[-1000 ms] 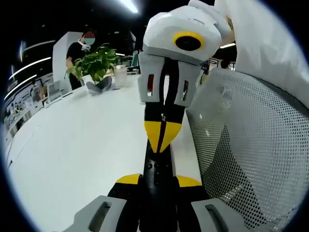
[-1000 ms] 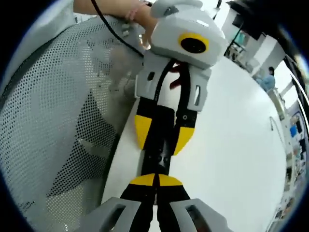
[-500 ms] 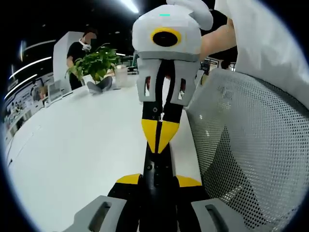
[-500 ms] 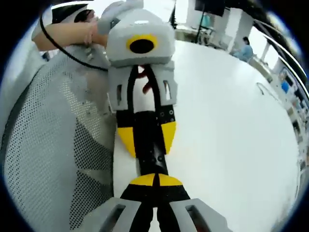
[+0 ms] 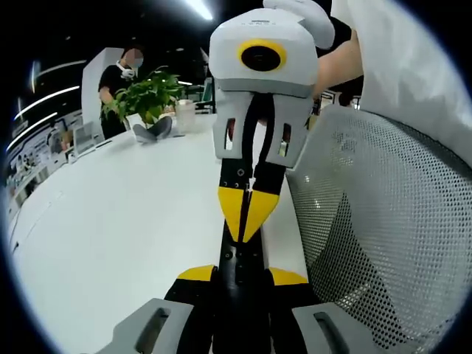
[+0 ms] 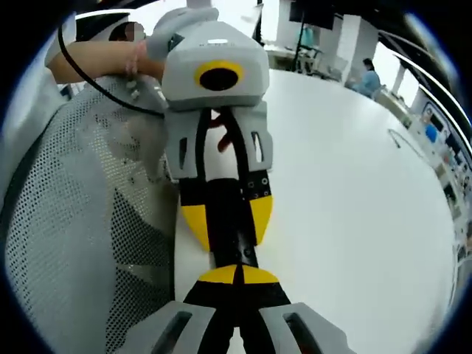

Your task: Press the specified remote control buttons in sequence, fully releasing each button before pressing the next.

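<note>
Two hand-held grippers meet nose to nose over a white table (image 5: 125,221), a slim black remote control (image 5: 240,258) between them; we read the arrangement as one tool acting as a vice and the other as a fingertip. In the left gripper view, the left gripper (image 5: 240,274) rises from the bottom with its yellow-tipped jaws clamped on the sides of the remote, which points forward along them and is held above the table edge, beside a grey mesh chair back (image 5: 383,243); held this way, we judge, the button face is up and steady, so a press meets resistance instead of pushing the remote away. The right gripper (image 5: 247,217) comes in from the top of that view, its two yellow tips brought together into a single point that sits on the remote's upper face; the jaws being together gives it a narrow end, suited to one small button. In the right gripper view, its jaws again meet in a closed wedge at the remote's near end; we cannot tell which button lies beneath, nor whether it is pressed down or merely touched. A white sleeve (image 5: 398,66) shows behind the right gripper; farther off on the table stands a potted plant (image 5: 144,96). We judge that the press is in hand, with a full lift-off due before the next button.
</note>
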Motion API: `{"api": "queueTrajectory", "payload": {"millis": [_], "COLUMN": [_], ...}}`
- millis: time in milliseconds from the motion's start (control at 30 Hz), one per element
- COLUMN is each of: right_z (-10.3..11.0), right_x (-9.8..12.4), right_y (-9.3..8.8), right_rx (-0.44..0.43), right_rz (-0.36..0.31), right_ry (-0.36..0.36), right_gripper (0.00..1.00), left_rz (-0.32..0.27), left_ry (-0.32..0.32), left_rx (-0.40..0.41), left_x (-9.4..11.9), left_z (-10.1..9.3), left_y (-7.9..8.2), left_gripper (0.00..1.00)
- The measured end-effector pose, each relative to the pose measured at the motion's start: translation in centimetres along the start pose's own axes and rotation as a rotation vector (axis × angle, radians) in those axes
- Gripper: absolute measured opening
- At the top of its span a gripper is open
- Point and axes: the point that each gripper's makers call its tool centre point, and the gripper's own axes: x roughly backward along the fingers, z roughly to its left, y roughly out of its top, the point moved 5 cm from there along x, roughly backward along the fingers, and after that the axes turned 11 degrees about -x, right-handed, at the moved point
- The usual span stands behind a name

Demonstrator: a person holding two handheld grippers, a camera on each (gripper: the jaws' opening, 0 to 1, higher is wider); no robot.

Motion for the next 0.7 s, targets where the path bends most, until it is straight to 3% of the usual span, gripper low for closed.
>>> {"api": "queueTrajectory", "payload": {"millis": [233, 467, 567, 667, 700], "right_z": [0.0, 0.3, 0.9, 1.9, 1.8], "right_x": [-0.1, 0.1, 0.0, -0.5, -0.5], "right_y": [0.1, -0.1, -0.1, 0.3, 0.4], "right_rx": [0.015, -0.07, -0.055, -0.061, -0.024], "right_rz": [0.023, -0.041, -0.062, -0.084, -0.072], "right_ry": [-0.01, -0.046, -0.067, -0.044, -0.071], "right_gripper": [0.0, 0.0, 0.0, 0.0, 0.0], "left_rz": [0.0, -0.003, -0.011, -0.011, -0.011], "left_ry": [0.0, 0.007, 0.007, 0.007, 0.007], "left_rx": [0.001, 0.049, 0.068, 0.066, 0.066], "left_x": [0.0, 0.0, 0.0, 0.0, 0.0], "left_z": [0.0, 0.1, 0.2, 0.1, 0.1], "left_y": [0.0, 0.0, 0.0, 0.0, 0.0], "left_gripper": [0.26, 0.25, 0.25, 0.25, 0.25]}}
